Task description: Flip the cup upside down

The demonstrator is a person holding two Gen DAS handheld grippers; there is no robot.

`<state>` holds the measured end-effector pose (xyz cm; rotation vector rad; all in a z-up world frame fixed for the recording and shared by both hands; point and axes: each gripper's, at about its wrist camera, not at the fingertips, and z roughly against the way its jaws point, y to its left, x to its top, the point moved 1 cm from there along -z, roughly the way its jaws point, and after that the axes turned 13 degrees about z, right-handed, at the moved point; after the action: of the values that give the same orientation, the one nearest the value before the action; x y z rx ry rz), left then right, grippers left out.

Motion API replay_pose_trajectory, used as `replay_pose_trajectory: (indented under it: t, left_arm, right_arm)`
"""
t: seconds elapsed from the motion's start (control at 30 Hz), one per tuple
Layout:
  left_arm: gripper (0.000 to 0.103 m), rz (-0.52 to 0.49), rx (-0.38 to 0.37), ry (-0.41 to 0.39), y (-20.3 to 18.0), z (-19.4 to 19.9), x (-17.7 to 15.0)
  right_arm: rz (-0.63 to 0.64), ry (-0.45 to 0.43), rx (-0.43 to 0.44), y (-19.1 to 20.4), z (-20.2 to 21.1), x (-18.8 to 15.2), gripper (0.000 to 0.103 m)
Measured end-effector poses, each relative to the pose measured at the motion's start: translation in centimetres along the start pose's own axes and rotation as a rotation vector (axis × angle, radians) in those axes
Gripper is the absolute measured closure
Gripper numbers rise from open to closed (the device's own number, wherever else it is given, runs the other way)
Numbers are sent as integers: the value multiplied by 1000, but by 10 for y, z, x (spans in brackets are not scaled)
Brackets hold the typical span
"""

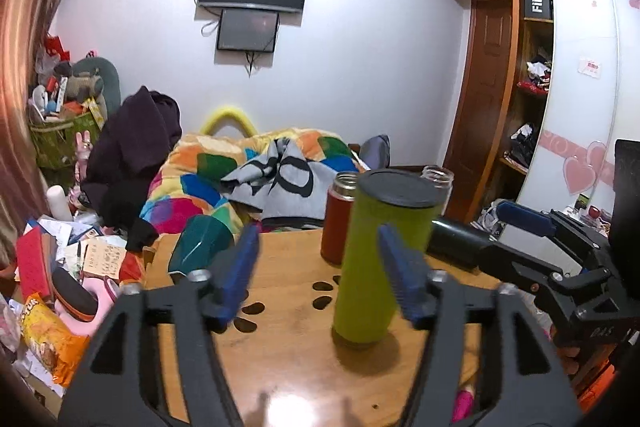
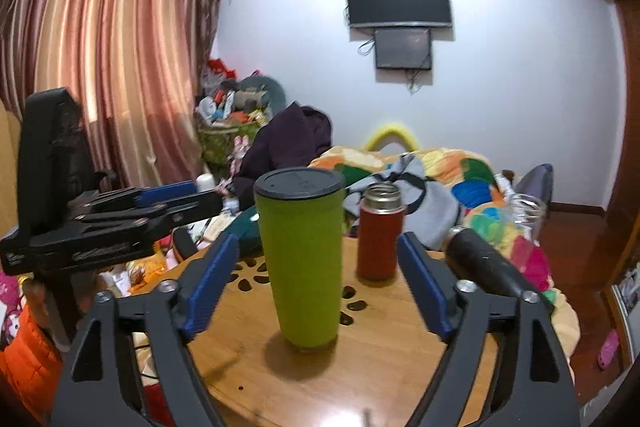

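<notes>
A tall green cup (image 1: 380, 259) with a black lid stands upright on the round wooden table (image 1: 280, 347). It also shows in the right wrist view (image 2: 302, 263). My left gripper (image 1: 316, 267) is open, and the cup stands just beyond it, by its right finger. My right gripper (image 2: 316, 267) is open with the cup between its spread blue fingers, untouched. The right gripper also shows at the right edge of the left wrist view (image 1: 532, 223). The left gripper shows at the left of the right wrist view (image 2: 168, 203).
A red flask (image 2: 378, 235) stands open behind the cup. A black cylinder (image 2: 484, 263) lies at the table's right, by a clear glass jar (image 2: 528, 211). A teal object (image 1: 200, 247) lies at the table's far left. A cluttered bed (image 1: 256, 171) lies behind.
</notes>
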<state>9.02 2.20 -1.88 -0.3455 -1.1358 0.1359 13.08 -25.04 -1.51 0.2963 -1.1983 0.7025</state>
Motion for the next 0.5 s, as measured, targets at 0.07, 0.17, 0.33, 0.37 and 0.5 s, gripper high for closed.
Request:
replay_pose_trajectory:
  t: [0.07,0.17,0.33,0.37,0.5]
  left_arm:
    - [21,-17,14,-21,-10,10,-4]
    - [3,-43,50,-71,-25,27,-12]
    - [0,-44,47,-97,-37,44,-23]
    - [0,-44,50,-100,-39,46,-25]
    - [0,-50,61,-108,-42,54,-32]
  right_arm:
    - [-11,-5,-34,-2,12,0,12]
    - [-24,-5,-71,-5,27,-1,0]
    - [-50,-11,-115,-6,46,-5,0]
    - [-60,-11,-117,-7,49,-7,0]
    - [-85,-6,-112,-10,56,-11,0]
